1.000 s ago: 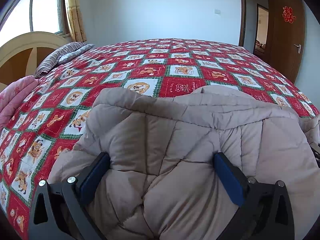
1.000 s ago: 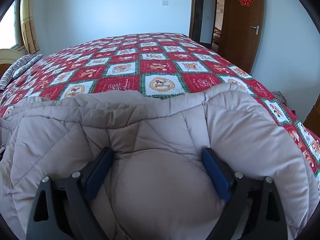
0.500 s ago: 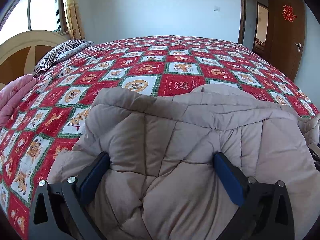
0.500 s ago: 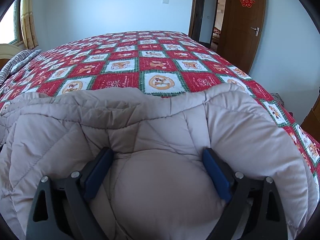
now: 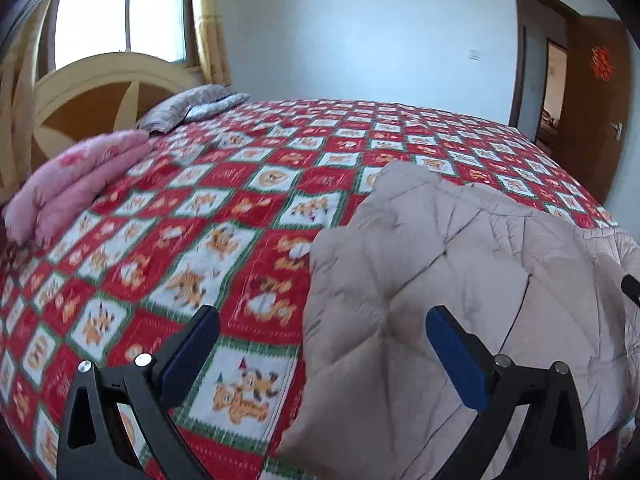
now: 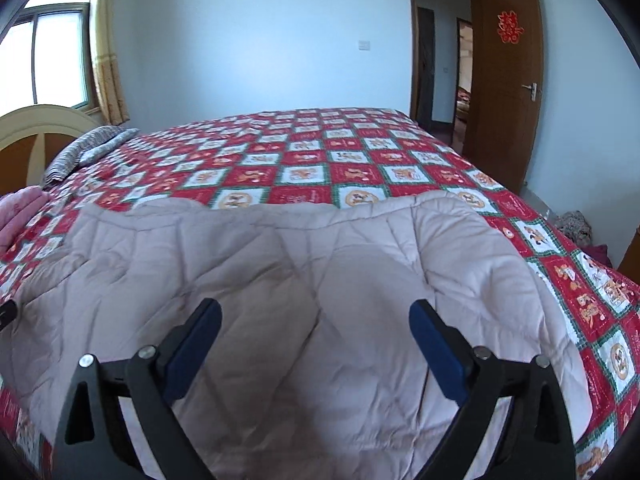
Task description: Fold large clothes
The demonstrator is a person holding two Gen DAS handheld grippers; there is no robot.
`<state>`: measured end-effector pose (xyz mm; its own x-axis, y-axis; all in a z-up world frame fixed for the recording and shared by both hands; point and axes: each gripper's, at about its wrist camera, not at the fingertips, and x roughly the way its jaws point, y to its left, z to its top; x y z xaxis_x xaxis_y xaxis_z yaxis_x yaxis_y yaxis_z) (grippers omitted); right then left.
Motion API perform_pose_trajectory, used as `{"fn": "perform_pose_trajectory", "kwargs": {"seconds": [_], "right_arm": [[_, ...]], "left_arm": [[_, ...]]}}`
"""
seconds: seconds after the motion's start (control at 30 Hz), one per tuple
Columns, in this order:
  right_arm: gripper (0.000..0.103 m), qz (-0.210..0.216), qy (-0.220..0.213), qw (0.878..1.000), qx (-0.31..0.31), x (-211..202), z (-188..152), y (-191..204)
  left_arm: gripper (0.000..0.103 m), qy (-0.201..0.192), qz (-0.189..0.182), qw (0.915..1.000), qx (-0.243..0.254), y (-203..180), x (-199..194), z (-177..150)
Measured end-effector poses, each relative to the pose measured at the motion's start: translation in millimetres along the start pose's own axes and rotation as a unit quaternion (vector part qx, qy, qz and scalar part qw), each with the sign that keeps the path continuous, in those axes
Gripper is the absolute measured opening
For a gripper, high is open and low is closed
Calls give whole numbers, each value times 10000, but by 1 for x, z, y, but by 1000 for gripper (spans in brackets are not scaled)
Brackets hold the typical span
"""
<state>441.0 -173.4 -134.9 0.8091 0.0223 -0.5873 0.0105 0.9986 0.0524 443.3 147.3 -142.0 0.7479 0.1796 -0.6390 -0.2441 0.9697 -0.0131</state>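
A beige quilted coat (image 6: 304, 280) lies folded flat near the front edge of the bed, on a red patchwork bedspread (image 6: 304, 160). My right gripper (image 6: 316, 328) hovers open above the coat's near part, nothing between its blue pads. In the left wrist view the coat (image 5: 460, 280) fills the right side, and my left gripper (image 5: 320, 336) hangs open over the coat's left edge, its left finger above the bedspread (image 5: 192, 240). A dark tip of the other gripper shows at each view's side edge.
A folded pink quilt (image 5: 76, 188) and a striped pillow (image 5: 188, 106) lie by the headboard (image 5: 100, 96) at the left. A window is behind it. An open brown door (image 6: 508, 80) stands at the right, with some cloth on the floor (image 6: 576, 228) beside the bed.
Both grippers have pulled back and up off the coat, which now lies flatter on the bed. The left gripper has also shifted left, past the coat's edge.
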Motion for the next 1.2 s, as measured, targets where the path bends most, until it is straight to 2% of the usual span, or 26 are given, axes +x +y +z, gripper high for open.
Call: {"fn": "perform_pose_trajectory", "kwargs": {"seconds": [0.07, 0.2, 0.27, 0.4, 0.5, 0.6, 0.7, 0.77, 0.8, 0.87, 0.93, 1.03, 1.2], "right_arm": [[99, 55, -133, 9997, -200, -18, -16, 16], [99, -102, -175, 9981, -579, -20, -44, 37], [99, 117, 153, 9977, -647, -7, -55, 41], [100, 247, 523, 9971, -486, 13, -58, 36], [103, 166, 768, 9956, -514, 23, -59, 37], [103, -61, 803, 9943, -703, 26, -62, 47], [103, -186, 786, 9936, -790, 26, -63, 50], [103, -210, 778, 9935, -805, 26, -64, 50], [103, -210, 772, 9935, -805, 26, -64, 50], [103, -234, 756, 9934, -824, 26, -64, 51], [103, -269, 729, 9933, -861, 26, -64, 51], [97, -219, 703, 9932, -900, 24, -66, 54], [87, -234, 576, 9921, -1089, 12, -72, 65]], "left_arm": [[102, 117, -66, 9990, -429, 18, 0, -16], [102, 345, -562, 9932, -960, 26, 5, -36], [102, 513, -708, 9914, -978, 18, 15, -41], [102, 694, -1045, 9869, -1019, 4, 32, -48], [102, 665, -1279, 9811, -1288, 5, 43, -49], [101, 547, -1476, 9767, -1458, 4, 46, -45], [82, 507, -1543, 9767, -1404, -2, 47, -42], [59, 435, -1666, 9762, -1319, -6, 43, -41], [54, 375, -1676, 9772, -1247, -8, 40, -40], [37, 291, -1749, 9772, -1171, -8, 33, -39], [26, 209, -1885, 9754, -1126, -7, 24, -34], [20, 29, -2032, 9737, -1032, -6, 8, -25], [18, -353, -2237, 9700, -879, -5, -26, -7]]}}
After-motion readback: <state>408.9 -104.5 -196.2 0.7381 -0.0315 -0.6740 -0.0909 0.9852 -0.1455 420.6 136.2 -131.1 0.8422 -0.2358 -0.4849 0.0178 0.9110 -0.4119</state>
